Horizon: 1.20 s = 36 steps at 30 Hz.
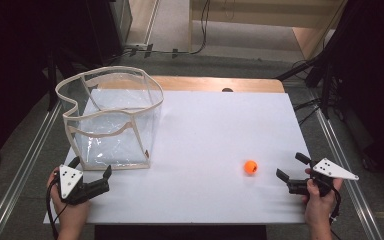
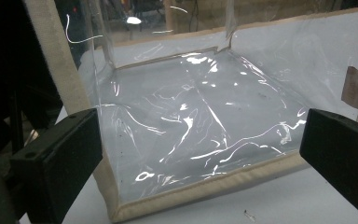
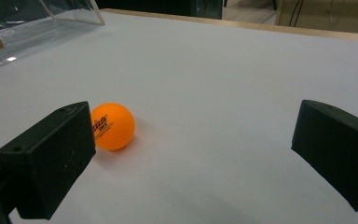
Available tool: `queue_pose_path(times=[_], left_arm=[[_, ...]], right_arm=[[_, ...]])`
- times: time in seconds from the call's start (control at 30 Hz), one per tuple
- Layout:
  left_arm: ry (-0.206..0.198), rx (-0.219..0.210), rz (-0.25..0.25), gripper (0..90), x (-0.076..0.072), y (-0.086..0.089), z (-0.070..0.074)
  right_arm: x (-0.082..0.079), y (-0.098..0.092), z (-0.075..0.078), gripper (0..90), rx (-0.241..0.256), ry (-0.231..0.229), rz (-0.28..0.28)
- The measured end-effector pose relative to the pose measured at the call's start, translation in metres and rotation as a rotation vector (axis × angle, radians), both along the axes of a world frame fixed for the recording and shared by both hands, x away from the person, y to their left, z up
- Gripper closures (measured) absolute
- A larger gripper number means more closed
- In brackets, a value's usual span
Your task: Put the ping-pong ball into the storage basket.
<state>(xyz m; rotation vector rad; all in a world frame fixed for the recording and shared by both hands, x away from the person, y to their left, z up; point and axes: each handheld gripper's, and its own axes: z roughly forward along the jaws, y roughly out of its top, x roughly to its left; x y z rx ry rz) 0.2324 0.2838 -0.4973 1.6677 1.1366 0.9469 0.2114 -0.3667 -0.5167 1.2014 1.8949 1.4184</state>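
Two grippers (image 1: 91, 167) (image 1: 290, 167) low, fingers spread

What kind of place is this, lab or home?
Probably a lab or test room: a white table flanked by metal rails, loose cables on the floor behind it, and just a clear bag and an orange ball set out.

Black two-jaw grippers (image 1: 91, 168) (image 1: 291, 166), blocky jaws, screw-dotted grey triangular plates, black trailing cables.

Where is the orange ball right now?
In the high view the orange ball lies on the white table, right of centre near the front, just ahead of the open right gripper and well apart from the clear bag at the left.
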Motion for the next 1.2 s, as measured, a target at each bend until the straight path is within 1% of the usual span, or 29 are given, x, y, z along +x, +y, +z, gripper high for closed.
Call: queue_pose_path(times=[0.1, 0.2, 0.27, 0.4, 0.53, 0.57, 0.6, 0.63, 0.73, 0.83, 0.93, 0.97, 1.03, 1.07, 1.17, 1.2], left_arm=[[-0.001, 0.002, -0.002, 0.0, 0.000, 0.000, 0.000], [-0.001, 0.001, -0.002, 0.0, 0.000, 0.000, 0.000], [-0.003, 0.003, -0.002, 0.0, 0.000, 0.000, 0.000], [-0.003, 0.005, -0.002, 0.0, 0.000, -0.001, 0.000], [-0.002, 0.001, -0.003, 0.0, -0.001, 0.000, 0.000], [-0.002, 0.001, -0.001, 0.0, -0.001, 0.000, 0.000], [0.001, 0.004, 0.004, 0.0, 0.000, 0.000, 0.000], [0.001, 0.004, 0.004, 0.0, 0.000, 0.000, 0.000], [-0.003, -0.004, 0.005, 0.0, 0.000, 0.000, 0.000], [-0.007, -0.007, 0.005, 0.0, -0.001, 0.001, 0.000], [-0.009, -0.003, 0.004, 0.0, -0.001, 0.000, 0.000], [-0.010, 0.001, 0.002, 0.0, -0.002, 0.000, -0.001], [-0.010, 0.001, 0.000, 0.0, -0.002, 0.000, -0.001], [-0.011, 0.002, 0.000, 0.0, -0.002, -0.001, -0.001], [-0.012, 0.000, -0.001, 0.0, -0.001, 0.000, -0.001], [-0.012, -0.001, -0.001, 0.0, -0.001, -0.001, -0.001]], right_arm=[[0.000, 0.001, 0.001, 0.0, -0.011, 0.003, 0.002], [0.000, 0.001, 0.002, 0.0, -0.009, -0.001, 0.005], [0.000, 0.001, 0.003, 0.0, -0.004, 0.003, 0.024], [0.000, 0.002, 0.006, 0.0, -0.007, 0.001, 0.032], [0.000, 0.007, 0.011, 0.0, -0.037, 0.003, 0.033], [0.000, 0.007, 0.011, 0.0, -0.037, 0.003, 0.033], [-0.001, 0.008, 0.014, 0.0, -0.048, 0.005, 0.032], [-0.001, 0.008, 0.014, 0.0, -0.048, 0.005, 0.032], [-0.002, 0.011, 0.018, 0.0, -0.070, 0.012, 0.024], [-0.002, 0.013, 0.026, 0.0, -0.061, 0.010, 0.020], [0.000, 0.016, 0.029, 0.0, -0.071, 0.015, 0.035], [0.001, 0.019, 0.033, 0.0, -0.080, 0.020, 0.047], [0.002, 0.021, 0.035, 0.0, -0.087, 0.020, 0.056], [0.004, 0.025, 0.039, 0.0, -0.098, 0.027, 0.069], [0.006, 0.029, 0.043, 0.0, -0.110, 0.032, 0.077], [0.007, 0.031, 0.045, 0.0, -0.114, 0.040, 0.076]])
